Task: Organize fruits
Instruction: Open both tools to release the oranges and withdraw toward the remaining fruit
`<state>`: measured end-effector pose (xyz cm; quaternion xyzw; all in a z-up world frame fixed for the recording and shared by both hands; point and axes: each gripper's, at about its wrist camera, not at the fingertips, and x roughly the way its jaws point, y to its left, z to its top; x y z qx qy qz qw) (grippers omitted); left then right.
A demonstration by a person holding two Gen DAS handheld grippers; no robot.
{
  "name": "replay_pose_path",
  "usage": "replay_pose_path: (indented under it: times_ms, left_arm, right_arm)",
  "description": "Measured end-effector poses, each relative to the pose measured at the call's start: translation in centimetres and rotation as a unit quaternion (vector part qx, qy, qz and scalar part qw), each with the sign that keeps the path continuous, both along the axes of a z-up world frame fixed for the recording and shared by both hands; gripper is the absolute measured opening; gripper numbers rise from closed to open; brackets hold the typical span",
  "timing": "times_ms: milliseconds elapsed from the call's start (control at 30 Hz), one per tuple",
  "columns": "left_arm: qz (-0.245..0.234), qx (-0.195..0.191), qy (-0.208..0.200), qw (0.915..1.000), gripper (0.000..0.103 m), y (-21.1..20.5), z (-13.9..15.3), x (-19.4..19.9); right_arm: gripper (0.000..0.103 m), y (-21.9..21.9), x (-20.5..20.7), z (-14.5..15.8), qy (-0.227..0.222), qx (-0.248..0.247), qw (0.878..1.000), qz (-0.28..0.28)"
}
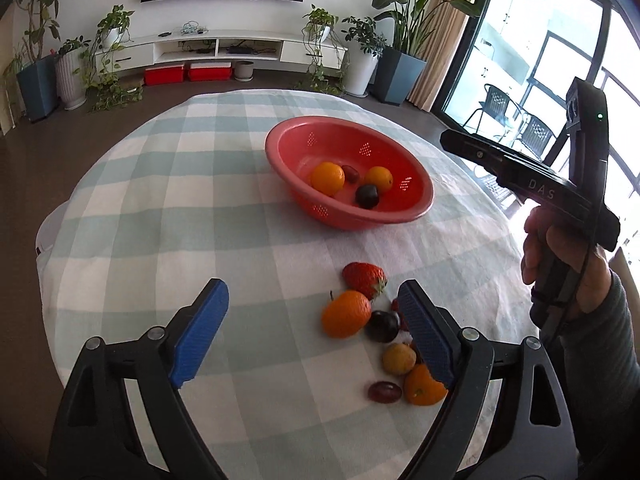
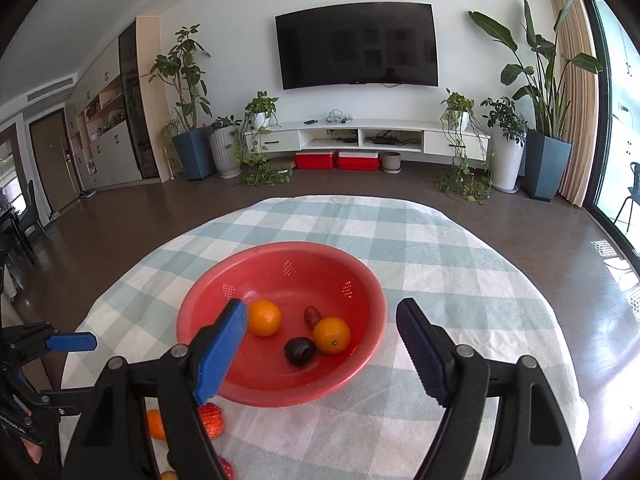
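Note:
A red colander bowl [image 1: 280,160] stands on the checked tablecloth and holds two oranges [image 1: 327,178], a dark plum [image 1: 367,196] and a small red grape [image 1: 351,173]. Nearer me lies a loose pile: a strawberry [image 1: 364,278], an orange [image 1: 346,314], a plum [image 1: 383,326], a yellowish fruit [image 1: 398,358], another orange [image 1: 424,390] and a grape [image 1: 384,392]. My left gripper [image 1: 312,292] is open above the cloth, its right finger beside the pile, nothing between the pads. My right gripper [image 2: 322,312] hangs open over the near side of the bowl [image 2: 192,312], empty.
A hand [image 1: 560,256] holds the right gripper's black body at the table's right edge. The round table's rim [image 1: 60,216] drops to dark floor. A TV unit [image 2: 360,136] and potted plants [image 2: 544,160] stand far behind. One blue left finger [image 2: 72,342] shows at the left.

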<state>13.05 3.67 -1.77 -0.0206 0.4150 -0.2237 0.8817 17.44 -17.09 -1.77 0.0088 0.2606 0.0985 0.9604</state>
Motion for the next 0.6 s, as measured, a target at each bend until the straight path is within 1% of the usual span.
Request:
replay_pose_path:
  times_ms: [100, 167, 233, 267, 367, 500, 600]
  left_arm:
    - [-0.001, -0.008, 0.004, 1.0000, 0.087, 0.5, -0.8, -2.7]
    - [-0.003, -0.014, 0.009, 0.9999, 0.087, 0.8, -1.6, -4.3]
    - [-0.003, -0.018, 0.015, 0.9997, 0.087, 0.9, -2.4, -5.4]
    - [-0.004, -0.019, 0.019, 0.9996, 0.087, 0.9, -2.8, -5.8]
    - [-0.008, -0.024, 0.027, 0.9993, 0.087, 0.5, -3.7, -6.8]
    - [-0.027, -0.013, 0.018, 0.9994, 0.087, -0.5, -4.1, -8.1]
    - [-0.034, -0.019, 0.020, 0.9990, 0.087, -0.8, -4.3, -8.3]
  right_arm:
    - [0.080, 0.6, -3.5, -0.3, -0.008, 0.006, 1.000, 0.001]
    - [0.080, 0.9, -6.1, -0.9, -0.006, 0.026, 1.000, 0.008]
    - [0.080, 1.5, -8.5, -1.9, 0.003, 0.044, 0.999, 0.026]
    - [0.080, 2.0, -9.5, -2.5, 0.009, 0.042, 0.999, 0.034]
    - [0.079, 3.8, -11.6, -4.3, 0.036, 0.015, 0.998, 0.052]
    - [0.077, 5.8, -13.7, -5.8, 0.063, 0.003, 0.995, 0.080]
    - [0.073, 7.3, -14.6, -6.5, 0.068, -0.036, 0.993, 0.092]
